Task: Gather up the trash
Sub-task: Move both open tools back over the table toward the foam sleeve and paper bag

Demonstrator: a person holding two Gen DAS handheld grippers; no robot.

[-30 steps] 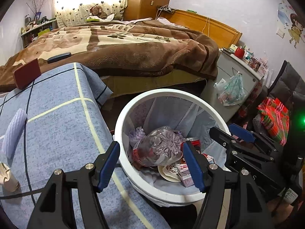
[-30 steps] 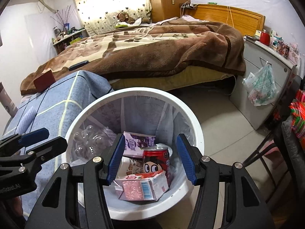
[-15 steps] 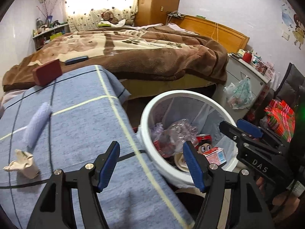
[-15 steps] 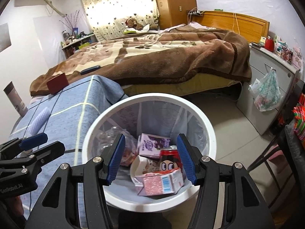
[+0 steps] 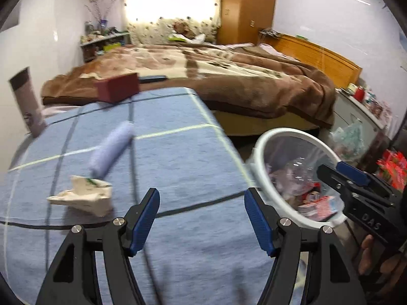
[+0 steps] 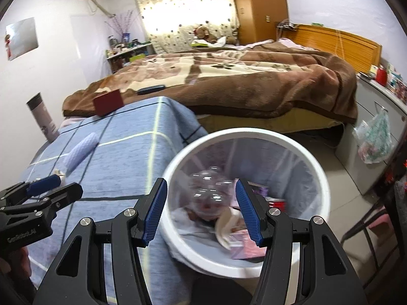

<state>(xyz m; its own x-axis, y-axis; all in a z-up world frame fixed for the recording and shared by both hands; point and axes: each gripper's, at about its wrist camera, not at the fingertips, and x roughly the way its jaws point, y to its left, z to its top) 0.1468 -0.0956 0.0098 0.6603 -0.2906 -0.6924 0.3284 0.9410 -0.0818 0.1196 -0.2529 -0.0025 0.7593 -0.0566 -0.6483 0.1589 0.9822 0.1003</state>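
Note:
A crumpled white carton point(image 5: 82, 198) lies on the blue cloth-covered table point(image 5: 178, 157), with a pale purple roll point(image 5: 112, 150) just behind it; the roll also shows in the right wrist view point(image 6: 80, 151). My left gripper point(image 5: 202, 218) is open and empty, low over the table, to the right of the carton. A white bin point(image 6: 313, 167) with a clear liner stands beside the table and holds a clear plastic bottle point(image 6: 209, 195), cartons and a red can. My right gripper point(image 6: 201, 211) is open and empty above the bin's near rim. The bin also shows in the left wrist view point(image 5: 262, 178).
A dark red box point(image 5: 118, 90) sits at the table's far edge and a grey cylinder point(image 5: 26, 104) at the far left. A bed with a brown blanket point(image 5: 229, 76) lies behind. A grey cabinet point(image 6: 374, 117) with a hanging plastic bag stands to the right.
Both grippers have swung left, away from over the bin toward the table. The crumpled carton and purple roll have come nearer to the left gripper. Both stayed open.

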